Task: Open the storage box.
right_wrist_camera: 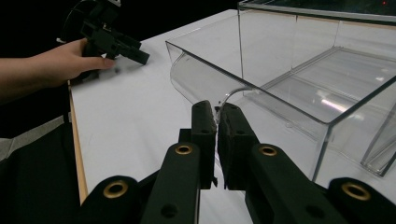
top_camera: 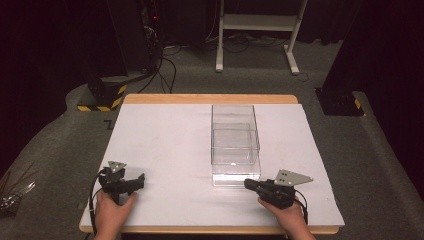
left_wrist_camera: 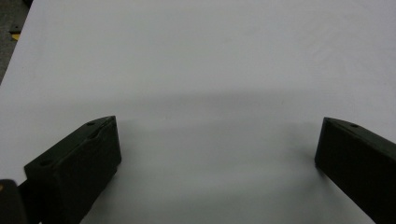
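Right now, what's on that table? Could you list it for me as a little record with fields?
Table: white top, wooden edge
Box: clear plastic, middle right, nothing seen inside
Left gripper: open, over bare table, apart from box
Right gripper: shut on thin clear handle at box's near end
Hands: one on each gripper

clear bin (top_camera: 235, 145) blocking the table (top_camera: 165, 145) centre-right, open white surface across its left half

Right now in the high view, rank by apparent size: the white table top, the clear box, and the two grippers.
1. White table top.
2. Clear box.
3. Right gripper and left gripper: they look alike, so I won't rank them.
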{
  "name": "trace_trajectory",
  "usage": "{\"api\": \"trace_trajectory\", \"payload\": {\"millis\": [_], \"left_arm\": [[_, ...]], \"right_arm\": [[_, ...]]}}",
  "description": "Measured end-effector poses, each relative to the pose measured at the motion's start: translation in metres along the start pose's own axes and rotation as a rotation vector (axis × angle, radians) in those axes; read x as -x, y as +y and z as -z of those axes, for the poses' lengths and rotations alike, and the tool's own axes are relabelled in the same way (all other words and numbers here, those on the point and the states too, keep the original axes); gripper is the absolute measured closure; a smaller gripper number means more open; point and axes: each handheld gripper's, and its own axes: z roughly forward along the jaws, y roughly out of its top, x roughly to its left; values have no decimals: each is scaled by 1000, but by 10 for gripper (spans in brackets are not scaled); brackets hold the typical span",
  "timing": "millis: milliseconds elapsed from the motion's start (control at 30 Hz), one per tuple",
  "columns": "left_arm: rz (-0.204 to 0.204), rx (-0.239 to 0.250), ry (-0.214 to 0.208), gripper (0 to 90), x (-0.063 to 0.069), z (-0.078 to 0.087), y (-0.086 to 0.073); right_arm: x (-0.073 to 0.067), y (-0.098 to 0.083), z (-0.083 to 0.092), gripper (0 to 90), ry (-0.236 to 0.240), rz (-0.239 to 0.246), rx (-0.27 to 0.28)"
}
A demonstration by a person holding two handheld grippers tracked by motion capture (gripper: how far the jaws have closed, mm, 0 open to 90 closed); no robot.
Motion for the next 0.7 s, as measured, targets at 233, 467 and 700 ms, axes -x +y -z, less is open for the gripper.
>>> {"api": "trace_trajectory", "payload": {"millis": [233,467,700], "left_arm": [[0,0,0,4,0,0,0],[0,0,0,4,0,0,0],[0,1,0,4,0,0,0]], "right_arm": [[-8,-4,5,859,17,11,-2],[-15,-9,13,861,30,11,-4],[-21,-13,18,862,37,15,-8]]}}
